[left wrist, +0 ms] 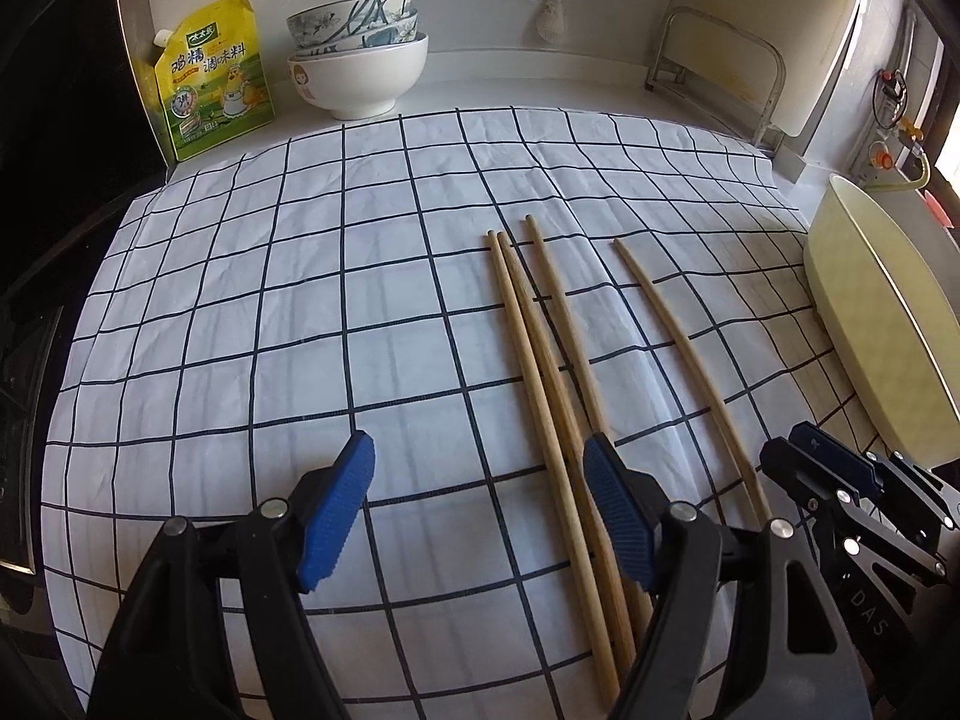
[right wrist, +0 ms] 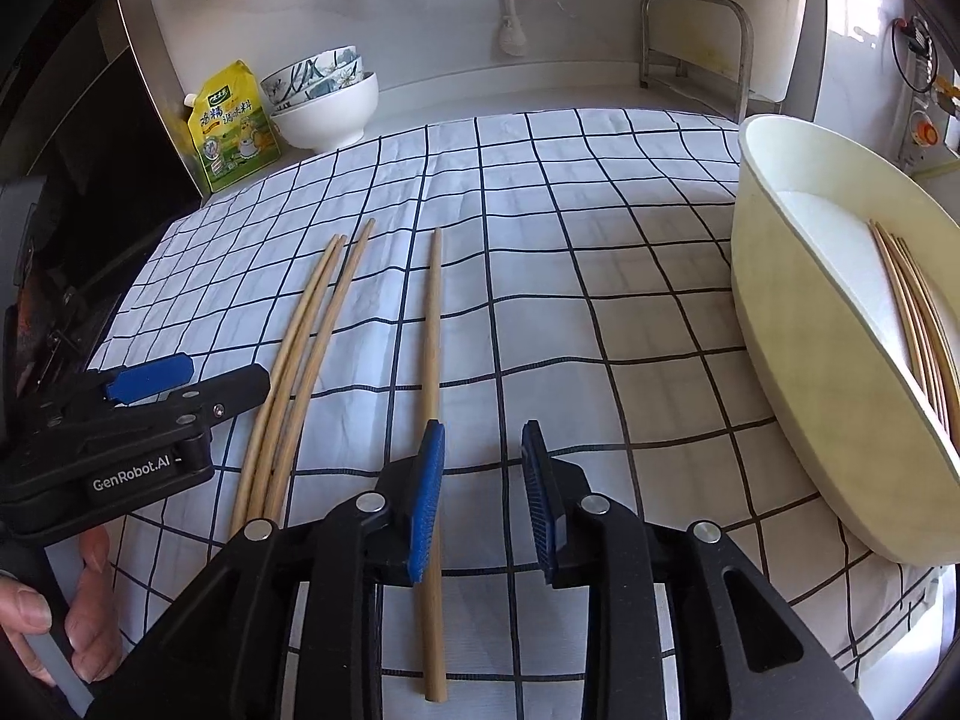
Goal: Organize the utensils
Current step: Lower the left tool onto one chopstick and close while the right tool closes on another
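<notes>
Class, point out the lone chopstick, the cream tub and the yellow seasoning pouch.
lone chopstick [right wrist: 431, 336], right wrist view, mid-shaft.
cream tub [right wrist: 780, 300], right wrist view, outer wall.
yellow seasoning pouch [left wrist: 210, 78], left wrist view, printed front.

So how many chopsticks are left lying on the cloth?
4. Three chopsticks lie close together on the cloth, nearer the left tool. The fourth lies apart, beside the right tool. More sit in the tub, uncounted.

open checked cloth [left wrist: 270, 300] left, chopsticks [left wrist: 540, 360] centre, tub [right wrist: 780, 324] blocking right
</notes>
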Demonstrator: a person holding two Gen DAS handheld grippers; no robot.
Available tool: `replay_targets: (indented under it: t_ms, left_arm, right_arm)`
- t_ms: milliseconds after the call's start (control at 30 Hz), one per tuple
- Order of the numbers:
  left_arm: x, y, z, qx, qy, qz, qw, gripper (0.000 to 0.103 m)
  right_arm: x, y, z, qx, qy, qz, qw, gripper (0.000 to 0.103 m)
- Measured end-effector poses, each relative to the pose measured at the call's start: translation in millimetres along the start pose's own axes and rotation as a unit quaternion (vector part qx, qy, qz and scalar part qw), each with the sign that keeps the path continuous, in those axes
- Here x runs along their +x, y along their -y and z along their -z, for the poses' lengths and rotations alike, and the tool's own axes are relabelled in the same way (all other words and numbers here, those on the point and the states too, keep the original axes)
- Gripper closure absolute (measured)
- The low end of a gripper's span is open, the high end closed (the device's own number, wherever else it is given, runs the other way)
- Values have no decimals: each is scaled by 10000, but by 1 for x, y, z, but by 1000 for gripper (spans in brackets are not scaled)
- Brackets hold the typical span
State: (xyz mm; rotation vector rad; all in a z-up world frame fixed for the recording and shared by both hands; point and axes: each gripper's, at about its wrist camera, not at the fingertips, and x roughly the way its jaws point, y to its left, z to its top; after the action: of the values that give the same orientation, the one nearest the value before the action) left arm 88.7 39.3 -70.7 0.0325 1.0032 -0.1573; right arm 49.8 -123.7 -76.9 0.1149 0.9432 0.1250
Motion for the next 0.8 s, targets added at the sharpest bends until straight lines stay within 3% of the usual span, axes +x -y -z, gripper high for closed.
replay_targets:
  t_ms: [800]
  left_arm:
    - [9,10,7,237,-167,-461,9985,27]
  right_arm:
    - [-5,4,2,73,52,-162,9998,76]
